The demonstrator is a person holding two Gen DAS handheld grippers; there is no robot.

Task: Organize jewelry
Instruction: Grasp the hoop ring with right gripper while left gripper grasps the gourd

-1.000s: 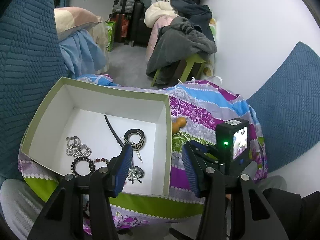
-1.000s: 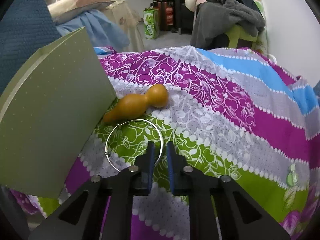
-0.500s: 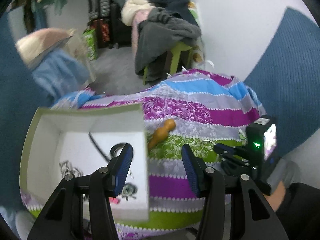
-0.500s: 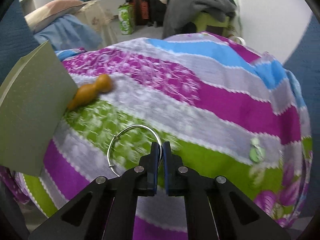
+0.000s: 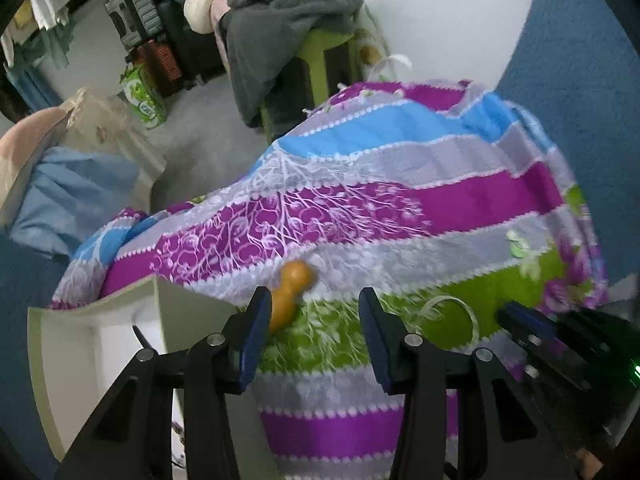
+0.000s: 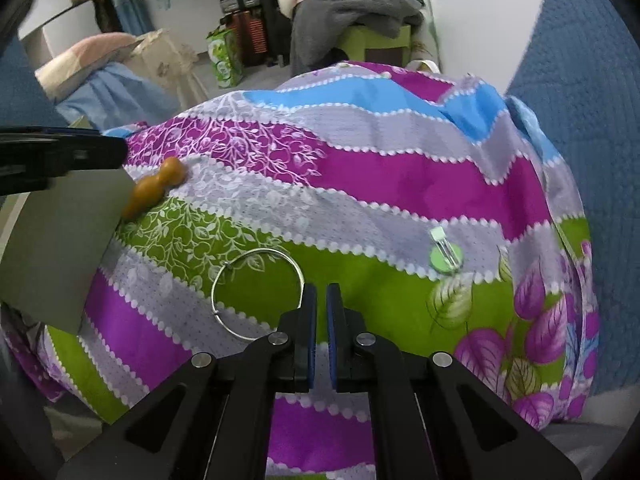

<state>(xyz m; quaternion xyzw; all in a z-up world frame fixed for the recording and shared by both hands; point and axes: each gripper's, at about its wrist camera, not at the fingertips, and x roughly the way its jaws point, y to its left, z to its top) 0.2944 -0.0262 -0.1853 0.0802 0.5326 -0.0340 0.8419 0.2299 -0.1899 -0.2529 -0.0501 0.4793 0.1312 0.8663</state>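
My right gripper (image 6: 320, 304) is shut on the rim of a thin silver ring (image 6: 213, 294), which hangs out to its left just above the striped floral cloth (image 6: 400, 184). My left gripper (image 5: 316, 320) hovers over the cloth beside the box, and its jaws are closing with nothing pressed between them. An orange gourd-shaped piece (image 5: 294, 284) lies just past its left fingertip. The white box (image 5: 92, 344) sits at the left with a dark stick showing inside. In the left wrist view the ring (image 5: 472, 316) and the right gripper (image 5: 532, 332) appear blurred at the right.
A small green round piece with pins (image 6: 446, 258) lies on the cloth to the right of my right gripper. The box's grey-green outer wall (image 6: 60, 248) stands at the left. Blue cushions (image 6: 592, 80), piled clothes on a green stool (image 6: 360, 0) and a floor lie beyond.
My left gripper swung right, from over the box's jewelry to the cloth beside the gourd piece. My right gripper carried the ring rightward, away from the box.
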